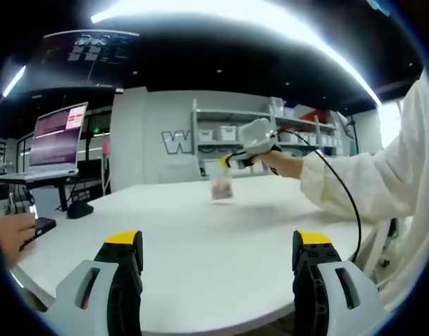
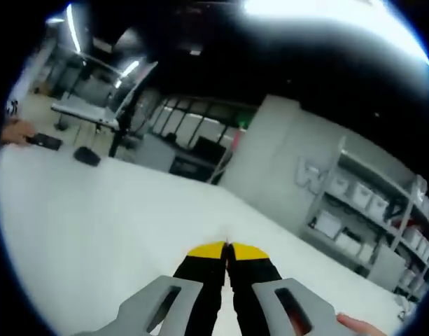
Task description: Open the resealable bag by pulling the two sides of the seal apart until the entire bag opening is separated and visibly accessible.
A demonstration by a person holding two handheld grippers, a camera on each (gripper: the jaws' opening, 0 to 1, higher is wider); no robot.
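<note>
Two grippers are at work over our white desk (image 1: 200,245). Our left gripper (image 1: 217,262) hovers with jaws spread wide and empty. Ahead of it, our right gripper (image 1: 231,159) dangles the small bag (image 1: 222,187) above the desk. Seen from its own camera, the right gripper (image 2: 227,248) is pinched closed; the bag is hidden there.

white table (image 1: 200,231), yellow-tipped black left gripper (image 1: 217,241)
</note>
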